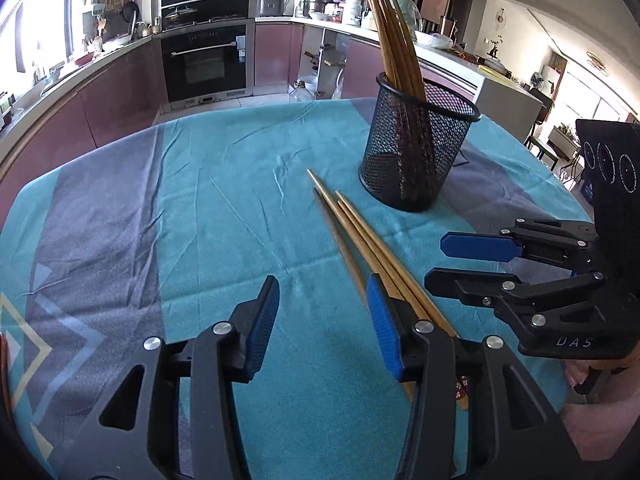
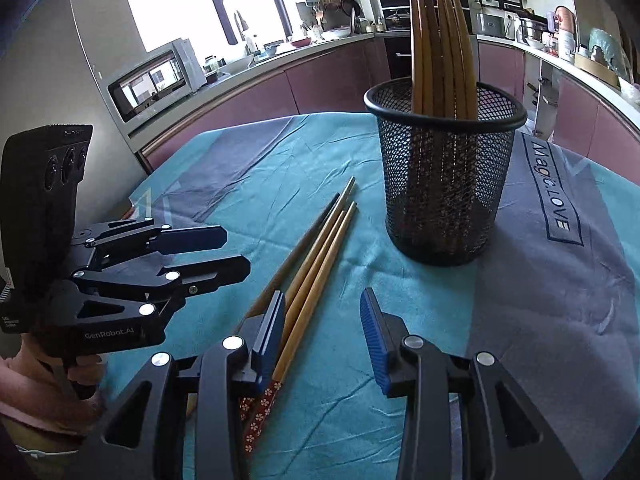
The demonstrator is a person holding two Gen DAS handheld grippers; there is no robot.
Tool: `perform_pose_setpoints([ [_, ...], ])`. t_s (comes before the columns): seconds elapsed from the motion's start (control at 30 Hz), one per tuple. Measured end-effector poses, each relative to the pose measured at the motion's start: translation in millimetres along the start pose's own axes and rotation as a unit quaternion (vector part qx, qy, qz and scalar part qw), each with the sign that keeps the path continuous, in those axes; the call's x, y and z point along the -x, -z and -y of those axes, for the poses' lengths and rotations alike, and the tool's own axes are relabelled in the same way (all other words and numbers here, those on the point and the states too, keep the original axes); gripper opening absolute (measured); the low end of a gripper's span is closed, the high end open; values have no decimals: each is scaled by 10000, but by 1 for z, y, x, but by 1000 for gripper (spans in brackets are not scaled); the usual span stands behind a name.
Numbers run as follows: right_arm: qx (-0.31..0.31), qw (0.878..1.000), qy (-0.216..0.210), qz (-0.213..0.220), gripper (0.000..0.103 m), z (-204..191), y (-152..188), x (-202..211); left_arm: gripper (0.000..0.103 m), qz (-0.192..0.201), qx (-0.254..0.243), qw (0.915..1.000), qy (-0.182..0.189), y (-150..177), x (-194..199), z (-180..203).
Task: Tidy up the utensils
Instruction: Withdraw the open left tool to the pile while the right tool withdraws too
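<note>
A black mesh cup (image 1: pixel 418 148) stands on the table and holds several wooden chopsticks (image 1: pixel 394 44); it also shows in the right wrist view (image 2: pixel 444 184). Three loose chopsticks (image 1: pixel 360 236) lie on the cloth in front of the cup, with red patterned ends toward me (image 2: pixel 320 256). My left gripper (image 1: pixel 324 320) is open and empty, its right finger beside the loose chopsticks. My right gripper (image 2: pixel 324 336) is open and empty, its left finger just over them. Each gripper shows in the other's view: the right (image 1: pixel 460 264), the left (image 2: pixel 232 252).
A teal and grey cloth (image 1: pixel 180 208) covers the table. Kitchen counters, an oven (image 1: pixel 208 64) and a microwave (image 2: pixel 152 84) stand beyond the table's far edge.
</note>
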State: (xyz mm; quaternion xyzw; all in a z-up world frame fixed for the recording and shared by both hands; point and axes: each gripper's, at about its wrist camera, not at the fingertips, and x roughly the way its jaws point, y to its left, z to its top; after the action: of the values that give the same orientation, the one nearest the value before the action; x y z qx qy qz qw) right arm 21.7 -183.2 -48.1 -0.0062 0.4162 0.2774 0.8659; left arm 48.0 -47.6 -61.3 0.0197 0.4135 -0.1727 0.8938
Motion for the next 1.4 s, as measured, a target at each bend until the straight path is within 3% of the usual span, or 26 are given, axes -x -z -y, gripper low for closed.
perform_pose_setpoints([
  [0.57, 383, 9979, 505, -164, 36, -13, 9, -10, 47, -280, -274, 9992, -18, 10, -15, 22],
  [0.63, 387, 9972, 598, -220, 31, -13, 9, -12, 47, -281, -270, 9992, -22, 10, -14, 20],
  [0.97, 296, 9972, 637, -241, 27, -6, 7, -14, 33, -271, -178, 9995, 10, 10, -11, 15],
  [1.2, 301, 9970, 672, -238, 28, -6, 2, -17, 40, -326, -148, 9993, -89, 7, -18, 11],
  [1.33, 314, 9968, 698, -241, 27, -7, -1, -20, 38, -313, -177, 9993, -138, 3, -23, 13],
  [1.4, 315, 9966, 716, -239, 27, -7, -2, -21, 31, -307, -171, 9992, -179, 1, -24, 12],
])
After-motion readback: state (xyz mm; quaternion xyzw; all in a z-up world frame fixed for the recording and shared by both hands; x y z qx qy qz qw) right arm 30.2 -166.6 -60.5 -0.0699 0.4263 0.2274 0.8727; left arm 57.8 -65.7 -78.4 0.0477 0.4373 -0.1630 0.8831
